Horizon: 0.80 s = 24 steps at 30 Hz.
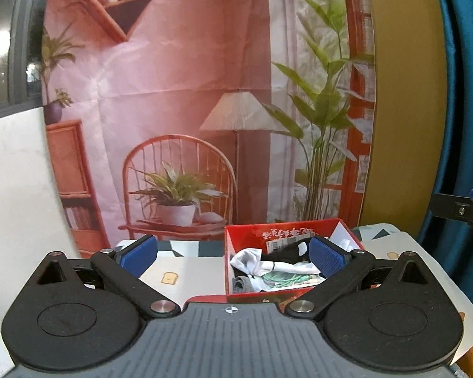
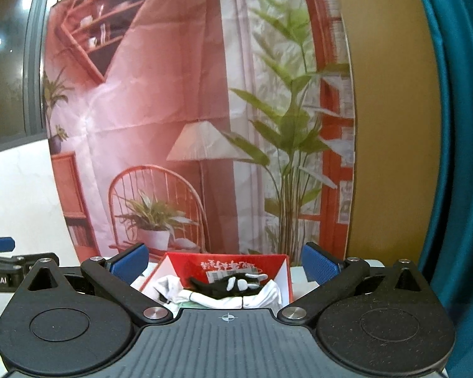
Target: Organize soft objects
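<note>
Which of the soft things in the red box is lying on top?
The black sock with white patches lies on top, stretched over the white cloth in the red box. The others sit beneath it.

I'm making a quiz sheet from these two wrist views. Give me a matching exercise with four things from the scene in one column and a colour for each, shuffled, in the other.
Things:
1. box
2. finger pads of the left hand-held gripper
3. curtain
4. glove

Colours:
A. teal
B. black with white markings
C. red
D. blue

Pairs: 1-C, 2-D, 3-A, 4-B
</note>
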Each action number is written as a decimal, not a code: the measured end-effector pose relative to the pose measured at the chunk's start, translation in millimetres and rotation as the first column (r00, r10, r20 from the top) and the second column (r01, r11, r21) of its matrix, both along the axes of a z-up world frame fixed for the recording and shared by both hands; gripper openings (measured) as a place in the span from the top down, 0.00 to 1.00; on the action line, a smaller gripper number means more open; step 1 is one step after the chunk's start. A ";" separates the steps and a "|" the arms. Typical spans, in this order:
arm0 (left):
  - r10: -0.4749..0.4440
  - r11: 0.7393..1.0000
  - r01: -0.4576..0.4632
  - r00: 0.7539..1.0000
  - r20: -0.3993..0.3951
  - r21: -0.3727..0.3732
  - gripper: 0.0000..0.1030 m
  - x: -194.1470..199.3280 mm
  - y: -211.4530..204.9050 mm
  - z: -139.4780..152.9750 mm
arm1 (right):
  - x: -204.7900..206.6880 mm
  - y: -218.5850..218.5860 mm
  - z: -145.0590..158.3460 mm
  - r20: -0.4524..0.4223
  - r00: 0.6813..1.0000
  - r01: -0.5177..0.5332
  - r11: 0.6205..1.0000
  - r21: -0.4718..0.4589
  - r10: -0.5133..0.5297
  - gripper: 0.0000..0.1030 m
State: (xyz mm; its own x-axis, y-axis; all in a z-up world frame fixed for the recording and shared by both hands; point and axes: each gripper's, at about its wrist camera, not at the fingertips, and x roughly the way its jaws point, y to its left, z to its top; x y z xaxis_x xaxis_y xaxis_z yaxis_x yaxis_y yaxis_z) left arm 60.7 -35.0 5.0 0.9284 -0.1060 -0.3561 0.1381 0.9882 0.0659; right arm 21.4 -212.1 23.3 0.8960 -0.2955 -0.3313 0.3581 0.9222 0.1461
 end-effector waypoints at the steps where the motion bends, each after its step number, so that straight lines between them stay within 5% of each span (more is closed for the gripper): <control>1: -0.001 1.000 0.001 1.000 -0.002 -0.007 0.00 -5.0 1.3 0.7 | -3.7 2.2 1.5 -0.004 1.000 0.002 1.000 0.004 -0.002 0.00; 24: 0.026 0.999 -0.027 0.999 -0.019 -0.036 0.00 -28.0 14.6 -2.5 | -38.5 20.6 -1.2 -0.034 0.999 0.026 1.000 -0.015 -0.026 0.00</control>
State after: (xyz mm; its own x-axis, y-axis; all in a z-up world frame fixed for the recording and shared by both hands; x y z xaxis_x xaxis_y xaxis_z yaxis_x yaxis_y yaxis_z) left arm 32.7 -20.4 2.5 0.9242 -0.0949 -0.3698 0.1130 0.9932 0.0277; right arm -17.1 -191.5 22.0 0.8764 -0.3233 -0.3569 0.3864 0.9144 0.1205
